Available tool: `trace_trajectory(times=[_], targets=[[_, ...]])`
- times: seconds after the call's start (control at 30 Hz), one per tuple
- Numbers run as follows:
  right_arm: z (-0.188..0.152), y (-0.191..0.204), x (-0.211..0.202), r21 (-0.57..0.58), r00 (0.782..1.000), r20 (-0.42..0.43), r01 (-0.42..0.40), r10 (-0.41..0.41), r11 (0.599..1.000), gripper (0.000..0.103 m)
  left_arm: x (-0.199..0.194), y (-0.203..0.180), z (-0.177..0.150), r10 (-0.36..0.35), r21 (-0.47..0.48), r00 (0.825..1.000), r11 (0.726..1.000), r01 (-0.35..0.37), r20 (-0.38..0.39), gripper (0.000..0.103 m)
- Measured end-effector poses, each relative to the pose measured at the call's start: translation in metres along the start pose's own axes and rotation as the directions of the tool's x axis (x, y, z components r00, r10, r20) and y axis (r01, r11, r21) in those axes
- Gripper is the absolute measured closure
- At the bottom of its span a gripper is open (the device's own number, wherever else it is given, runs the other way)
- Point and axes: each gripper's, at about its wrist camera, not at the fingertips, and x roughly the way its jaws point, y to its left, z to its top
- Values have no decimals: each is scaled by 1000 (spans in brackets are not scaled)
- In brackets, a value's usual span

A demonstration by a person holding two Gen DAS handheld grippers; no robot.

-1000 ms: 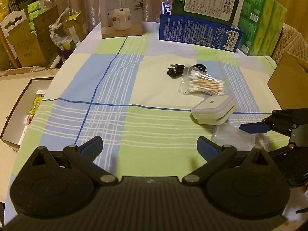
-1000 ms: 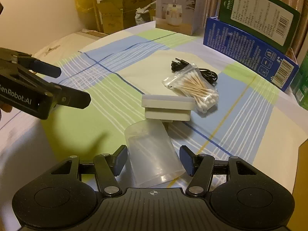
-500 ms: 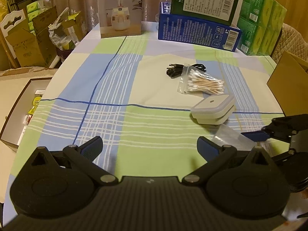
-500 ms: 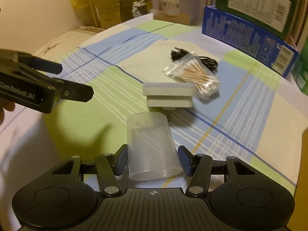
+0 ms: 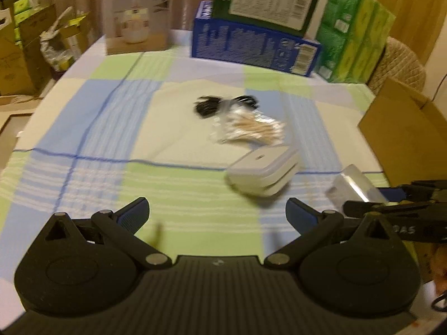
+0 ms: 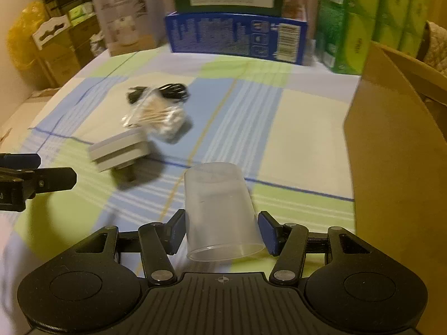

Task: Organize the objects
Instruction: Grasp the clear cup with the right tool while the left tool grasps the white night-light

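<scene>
At the bottom centre of the right wrist view, the right gripper [image 6: 220, 230] pinches a clear plastic cup [image 6: 219, 209], lifted and lying along the fingers. The step looks like carrying it to the cardboard box [image 6: 396, 167] at right; next, release it over the opening. The left gripper [image 5: 216, 215] is spread and empty. Mid-frame lie a grey lidded container [image 6: 120, 150], a bag of cotton swabs [image 6: 159, 120] and a black cable [image 6: 170, 90].

A clear plastic cup [image 6: 220, 209] is clamped near its open rim, base pointing to 12 o'clock, lifted off the cloth. At its 10 o'clock lie a grey lidded box [image 6: 120, 150], bagged cotton swabs [image 6: 159, 117] and a black cable [image 6: 170, 90]
</scene>
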Motion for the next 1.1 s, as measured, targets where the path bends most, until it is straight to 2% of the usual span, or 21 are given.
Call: trace_trajectory(times=[0.27, 0.4, 0.57, 0.67, 0.87, 1.1], targets=[[1, -17, 1, 38, 998, 42, 44, -46, 998, 51, 31, -20, 21, -52, -50, 998, 997, 53, 24, 1], [1, -17, 2, 38, 998, 45, 34, -36, 999, 51, 47, -29, 25, -57, -55, 998, 997, 58, 12, 10], [2, -17, 5, 43, 998, 44, 31, -33, 999, 51, 63, -33, 26, -23, -58, 1000, 998, 22, -7, 17], [2, -16, 6, 43, 999, 43, 24, -26, 999, 51, 68, -31, 24, -26, -73, 1000, 997, 25, -15, 26], [2, -16, 7, 49, 999, 38, 12, -14, 999, 51, 67, -26, 23, -28, -97, 1000, 995, 27, -11, 27], [3, -15, 4, 65, 999, 35, -11, 9, 998, 51, 56, -22, 19, -33, -79, 999, 996, 31, -21, 27]])
